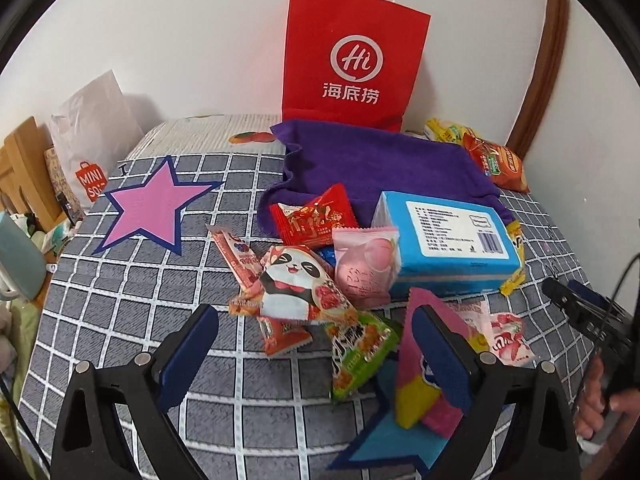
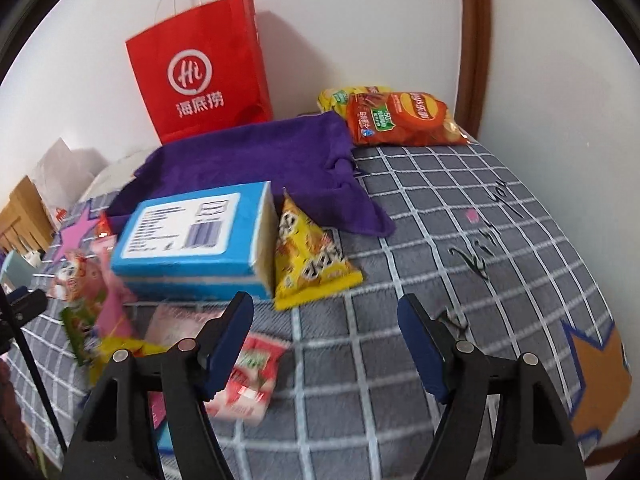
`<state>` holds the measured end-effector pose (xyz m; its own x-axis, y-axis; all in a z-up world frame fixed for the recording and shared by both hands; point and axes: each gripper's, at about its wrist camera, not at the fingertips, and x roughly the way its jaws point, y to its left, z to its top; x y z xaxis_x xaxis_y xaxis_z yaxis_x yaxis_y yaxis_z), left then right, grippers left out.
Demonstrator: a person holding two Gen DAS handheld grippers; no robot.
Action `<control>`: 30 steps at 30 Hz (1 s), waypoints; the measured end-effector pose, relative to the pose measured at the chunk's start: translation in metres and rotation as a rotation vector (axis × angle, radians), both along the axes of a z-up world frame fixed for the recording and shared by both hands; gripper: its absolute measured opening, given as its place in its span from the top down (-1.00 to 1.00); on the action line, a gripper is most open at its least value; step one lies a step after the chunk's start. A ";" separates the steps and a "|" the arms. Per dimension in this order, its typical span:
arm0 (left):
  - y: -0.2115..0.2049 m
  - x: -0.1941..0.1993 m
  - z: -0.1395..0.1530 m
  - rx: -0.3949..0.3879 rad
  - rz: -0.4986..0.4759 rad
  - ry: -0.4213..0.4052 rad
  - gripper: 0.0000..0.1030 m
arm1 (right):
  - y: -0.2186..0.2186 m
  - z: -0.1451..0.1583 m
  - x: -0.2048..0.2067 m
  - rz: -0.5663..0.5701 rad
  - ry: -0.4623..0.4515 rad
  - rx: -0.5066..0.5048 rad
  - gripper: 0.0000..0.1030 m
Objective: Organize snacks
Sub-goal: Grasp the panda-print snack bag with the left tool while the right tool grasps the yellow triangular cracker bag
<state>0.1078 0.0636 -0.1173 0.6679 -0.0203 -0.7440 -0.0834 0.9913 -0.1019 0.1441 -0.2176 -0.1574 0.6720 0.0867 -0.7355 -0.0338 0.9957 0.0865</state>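
Behind the snack pile (image 1: 320, 280), blue box (image 1: 448, 240), purple cloth (image 1: 380, 164), red bag (image 1: 352, 56)

Small packets (image 1: 304, 288) are lying heaped beside a flat blue box (image 1: 448, 240). A yellow triangular pack (image 2: 308, 256) is leaning against the box's end. Two chip bags (image 2: 400, 120) are lying apart by the wall.

Bag (image 1: 352, 56) behind towel (image 1: 380, 164), box (image 1: 448, 240) before towel

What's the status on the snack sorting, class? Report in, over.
Left gripper open above the snack pile. Right gripper open, nothing between its fingers. Blue box beside the pile, nothing sorted yet.
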 end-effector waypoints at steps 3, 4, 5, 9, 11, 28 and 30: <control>0.006 0.008 -0.004 -0.005 0.014 0.001 -0.88 | -0.001 -0.009 0.020 0.015 0.009 -0.016 -0.45; 0.008 0.010 -0.004 -0.013 0.019 -0.003 -0.88 | -0.002 -0.011 0.026 0.023 0.012 -0.020 -0.45; 0.010 0.012 -0.005 -0.024 0.020 -0.006 -0.88 | -0.003 -0.013 0.032 0.035 0.018 -0.021 -0.45; 0.018 0.023 -0.005 -0.048 0.025 -0.007 -0.88 | -0.004 -0.020 0.047 0.097 0.032 -0.019 -0.39; 0.019 0.028 -0.005 -0.043 0.026 -0.005 -0.88 | 0.000 -0.024 0.056 0.143 0.037 -0.042 -0.39; 0.022 0.047 -0.013 -0.026 0.024 0.030 -0.88 | -0.016 -0.040 0.058 0.202 0.092 -0.029 -0.11; 0.023 0.049 -0.015 -0.028 0.024 0.035 -0.88 | -0.018 -0.038 0.046 0.199 0.097 -0.045 -0.13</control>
